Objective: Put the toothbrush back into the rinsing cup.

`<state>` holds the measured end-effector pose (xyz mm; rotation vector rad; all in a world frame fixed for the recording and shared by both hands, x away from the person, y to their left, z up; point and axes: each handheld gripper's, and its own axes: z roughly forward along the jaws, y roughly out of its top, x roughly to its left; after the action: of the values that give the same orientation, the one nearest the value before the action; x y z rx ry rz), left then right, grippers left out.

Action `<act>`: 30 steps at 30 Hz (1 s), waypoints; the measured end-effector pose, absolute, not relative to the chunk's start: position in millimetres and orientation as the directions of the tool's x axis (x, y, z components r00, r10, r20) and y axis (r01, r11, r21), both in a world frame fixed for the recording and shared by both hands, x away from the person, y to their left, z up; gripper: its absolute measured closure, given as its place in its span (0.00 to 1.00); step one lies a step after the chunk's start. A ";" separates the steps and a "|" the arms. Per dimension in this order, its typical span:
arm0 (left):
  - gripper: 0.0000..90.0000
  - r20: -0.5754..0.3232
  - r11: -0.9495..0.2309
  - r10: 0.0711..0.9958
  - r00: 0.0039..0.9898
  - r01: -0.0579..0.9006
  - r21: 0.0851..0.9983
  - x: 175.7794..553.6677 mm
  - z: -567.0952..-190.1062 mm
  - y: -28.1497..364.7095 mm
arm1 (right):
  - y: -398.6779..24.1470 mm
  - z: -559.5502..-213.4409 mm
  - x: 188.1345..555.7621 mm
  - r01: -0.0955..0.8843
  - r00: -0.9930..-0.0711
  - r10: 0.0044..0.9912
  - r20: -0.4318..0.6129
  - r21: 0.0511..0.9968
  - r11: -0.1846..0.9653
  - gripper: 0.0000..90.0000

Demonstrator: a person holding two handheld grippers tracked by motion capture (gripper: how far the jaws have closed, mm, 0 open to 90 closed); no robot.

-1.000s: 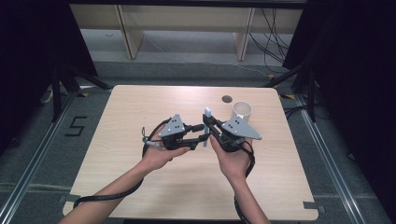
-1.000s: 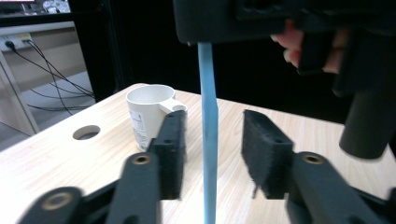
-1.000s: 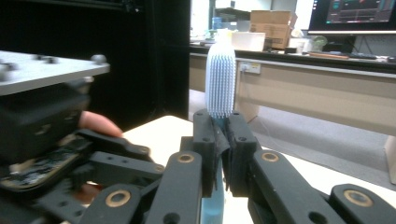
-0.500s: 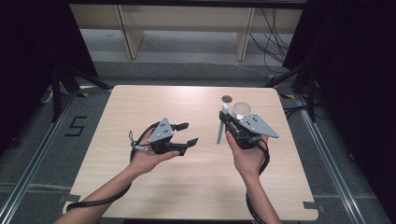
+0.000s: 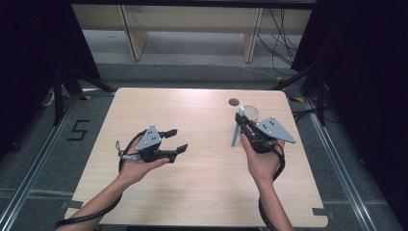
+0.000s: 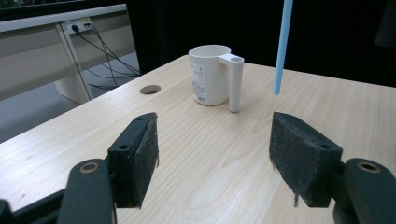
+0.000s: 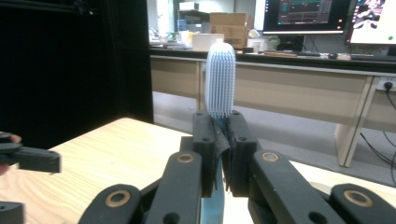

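1. The left gripper [image 5: 176, 140] rests in the person's upturned left hand [image 5: 139, 166] over the left half of the wooden surface [image 5: 202, 192], its fingers [image 6: 135, 158] spread wide apart with nothing between them.
2. The right gripper [image 5: 239, 119] is held in the right hand [image 5: 262, 161] over the right half of the surface, well apart from the left gripper.
3. Its fingers [image 7: 205, 144] are clenched on a light blue toothbrush [image 7: 220, 86], gripping it just below the head.
4. In the right gripper view the bristled head stands upright above the fingertips, and the handle runs down between them.
5. In the high view the handle hangs down toward the surface, slightly tilted; I cannot tell whether its end touches the wood.
6. A white cup [image 5: 250, 113] with a tube-shaped holder on its side stands near the far right edge, just behind the right gripper.
7. A round hole [image 5: 234, 102] in the surface lies just left of the cup.
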<state>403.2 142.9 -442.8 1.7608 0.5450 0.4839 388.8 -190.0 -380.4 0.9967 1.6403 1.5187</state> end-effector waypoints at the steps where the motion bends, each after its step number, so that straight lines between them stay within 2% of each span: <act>1: 0.36 0.041 -0.214 0.597 0.801 0.110 0.971 401.2 -443.9 147.8 | -191.6 -380.1 389.5 0.090 -0.478 0.878 0.015 0.995 0.032 0.95; 8: 0.35 0.022 -0.201 0.628 0.778 0.134 0.970 397.1 -451.1 164.9 | -200.7 -375.6 395.3 0.060 -0.450 0.893 -0.008 0.997 0.039 0.95; 11: 0.35 0.023 -0.195 0.638 0.770 0.132 0.972 396.2 -453.0 171.7 | -203.8 -373.8 396.6 0.081 -0.436 0.900 0.016 0.996 0.022 0.95; 13: 0.35 0.023 -0.196 0.645 0.764 0.137 0.971 394.9 -453.9 176.0 | -206.9 -372.9 399.7 0.061 -0.429 0.903 -0.008 0.997 0.037 0.95; 30: 0.35 0.007 -0.181 0.681 0.732 0.159 0.970 388.0 -465.0 198.6 | -216.0 -364.7 418.8 0.078 -0.380 0.925 -0.001 0.996 0.033 0.95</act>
<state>388.0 198.6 -465.0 1.7210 0.6714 0.5349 418.8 -216.0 -364.7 1.0481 1.5646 1.4361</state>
